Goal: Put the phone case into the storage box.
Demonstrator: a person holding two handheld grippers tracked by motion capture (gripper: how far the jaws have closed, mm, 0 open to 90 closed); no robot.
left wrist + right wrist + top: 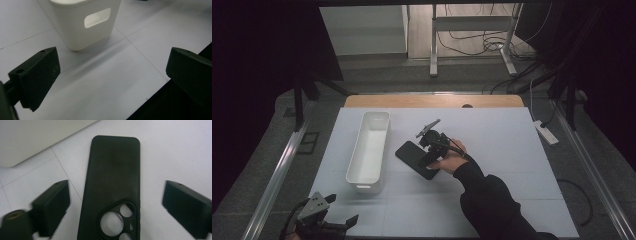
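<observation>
Phone case: flat black soft phone case with round camera cutouts lay on the white table, just beside the long white plastic bin.
Right gripper: jaws spread wide, straddling the case.
Left gripper: jaws apart, empty, near the table's edge.
</observation>
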